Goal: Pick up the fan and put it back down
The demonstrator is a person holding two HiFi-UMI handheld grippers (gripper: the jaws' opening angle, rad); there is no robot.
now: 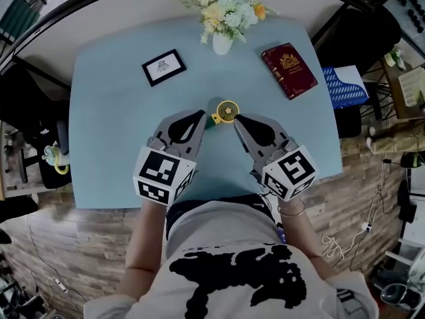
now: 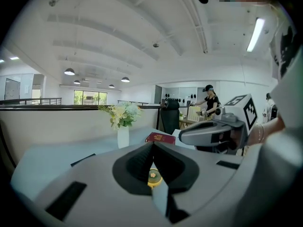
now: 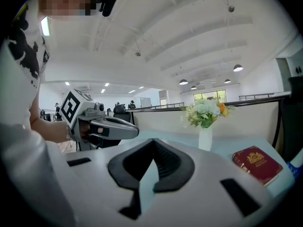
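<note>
A white vase at the far edge of the light blue desk holds a bunch of pale flowers. The small yellow fan stands on the desk nearer the person than the vase, straight in line with it. The left gripper is just left of the fan, its fingers pressed together with nothing between them. The right gripper is just right of the fan, its fingers also together and empty. A framed card lies left of the vase and a red book right of it.
</note>
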